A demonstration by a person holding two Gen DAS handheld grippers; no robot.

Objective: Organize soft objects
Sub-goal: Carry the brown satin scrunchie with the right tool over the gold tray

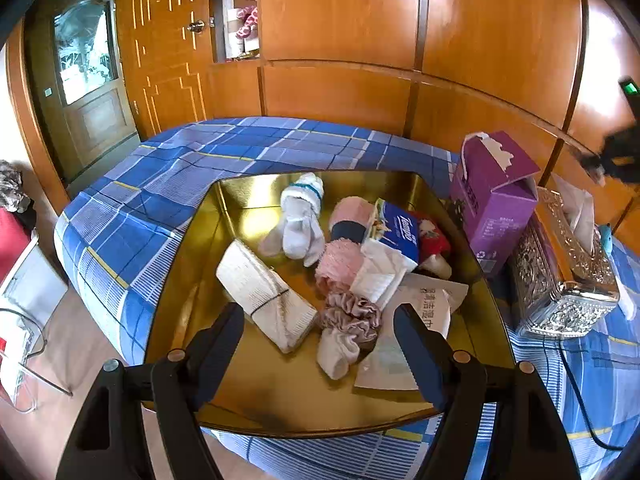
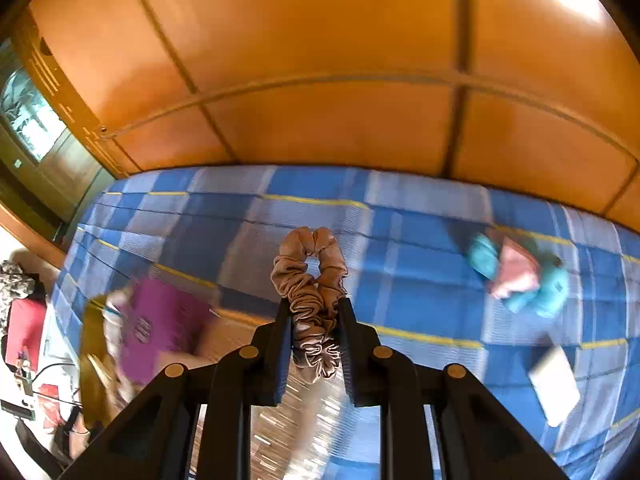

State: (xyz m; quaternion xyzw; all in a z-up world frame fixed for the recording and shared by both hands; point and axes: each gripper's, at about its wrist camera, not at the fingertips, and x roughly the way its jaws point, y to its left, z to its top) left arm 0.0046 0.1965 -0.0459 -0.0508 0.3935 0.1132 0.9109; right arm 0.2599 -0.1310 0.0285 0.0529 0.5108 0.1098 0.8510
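Pinching a ruched tan satin scrunchie [image 2: 310, 288] between my right claw [image 2: 314, 344] above the blue plaid bedspread [image 2: 400, 280] — glossy, looped, crumpled. My left claw [image 1: 320, 320] gapes empty over the shiny gold metal tray [image 1: 280, 396] — socks, tissues inside.

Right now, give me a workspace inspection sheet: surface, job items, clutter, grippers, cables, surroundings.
Surface: bed with a blue plaid sheet; a gold tray sits on it.
Job's things: in the tray, white socks, a folded white cloth, a pink sock, a pink scrunchie, a tissue pack. A tan scrunchie is off the tray.
Clutter: purple box and silver tissue box beside the tray; teal and pink bundle on the sheet, blurred.
Grippers: left gripper open above the tray, holding nothing; right gripper shut on the tan scrunchie, above the bed.
Cables: black cable on the sheet by the silver tissue box.
Surroundings: wood wall panels, door.
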